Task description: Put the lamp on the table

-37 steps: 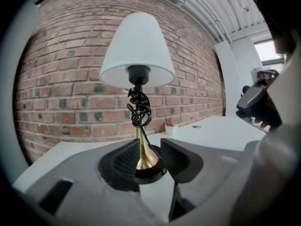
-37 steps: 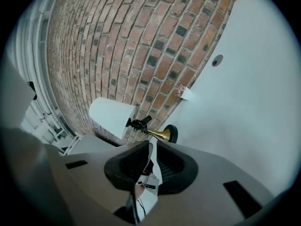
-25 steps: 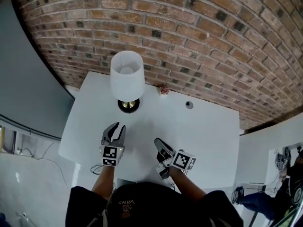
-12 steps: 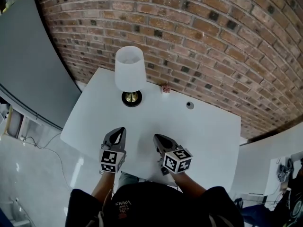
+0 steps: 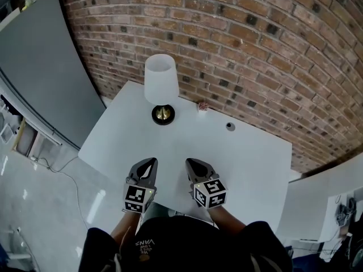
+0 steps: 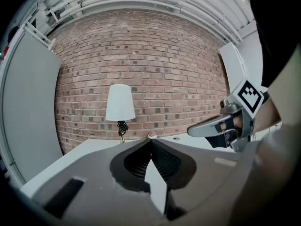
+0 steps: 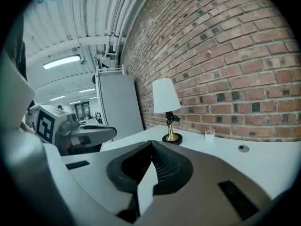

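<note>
Both grippers closed and empty, side by side in front of me.

In the head view I hold my left gripper [image 5: 152,162] and my right gripper [image 5: 189,162] near each other but apart, both pointing forward, away from my body, the tips leaning a little toward one another. In each gripper view the two jaws meet at the tips and nothing is between them. The marker cube [image 5: 138,198] of each gripper faces up toward my head. My left forearm [image 5: 121,231] and right forearm [image 5: 227,215] come out bare from dark sleeves.
</note>
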The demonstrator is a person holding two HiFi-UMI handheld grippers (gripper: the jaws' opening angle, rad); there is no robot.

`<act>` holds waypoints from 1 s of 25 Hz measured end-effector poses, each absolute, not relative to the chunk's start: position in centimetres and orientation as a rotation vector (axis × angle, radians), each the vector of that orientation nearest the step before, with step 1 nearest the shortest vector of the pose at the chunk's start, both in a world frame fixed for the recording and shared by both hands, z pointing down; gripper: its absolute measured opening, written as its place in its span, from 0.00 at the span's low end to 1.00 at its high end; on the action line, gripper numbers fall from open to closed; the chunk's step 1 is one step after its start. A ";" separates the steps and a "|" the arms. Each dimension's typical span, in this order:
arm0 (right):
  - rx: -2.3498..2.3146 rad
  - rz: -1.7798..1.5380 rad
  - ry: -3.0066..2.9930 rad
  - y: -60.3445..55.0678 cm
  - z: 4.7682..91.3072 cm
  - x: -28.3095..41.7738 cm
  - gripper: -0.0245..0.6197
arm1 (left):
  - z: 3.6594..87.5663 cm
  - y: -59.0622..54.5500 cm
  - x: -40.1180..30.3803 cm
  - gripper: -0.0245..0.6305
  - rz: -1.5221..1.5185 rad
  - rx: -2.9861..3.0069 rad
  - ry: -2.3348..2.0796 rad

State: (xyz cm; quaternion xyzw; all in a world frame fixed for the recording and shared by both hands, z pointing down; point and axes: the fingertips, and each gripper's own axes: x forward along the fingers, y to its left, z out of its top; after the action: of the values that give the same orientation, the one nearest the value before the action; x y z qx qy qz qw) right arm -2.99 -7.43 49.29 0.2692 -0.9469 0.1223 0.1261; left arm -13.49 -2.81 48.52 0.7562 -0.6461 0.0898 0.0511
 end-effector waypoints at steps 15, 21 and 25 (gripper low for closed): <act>0.774 0.313 -2.760 -5.5 49.7 -1.9 0.03 | 49.0 -0.4 -11.6 0.05 0.295 2.299 -1.964; 0.771 0.331 -2.763 -5.2 49.7 -1.8 0.03 | 48.9 -0.3 -11.3 0.05 0.311 2.297 -1.966; 0.775 0.346 -2.766 -5.5 49.7 -2.0 0.03 | 49.0 -0.4 -11.3 0.05 0.330 2.298 -1.961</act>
State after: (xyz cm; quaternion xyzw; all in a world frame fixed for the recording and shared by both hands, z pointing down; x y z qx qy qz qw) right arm -1.98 -5.48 49.73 0.2659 -0.9486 0.1188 0.1238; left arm -11.32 -0.44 49.04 0.7552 -0.6444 0.1084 0.0511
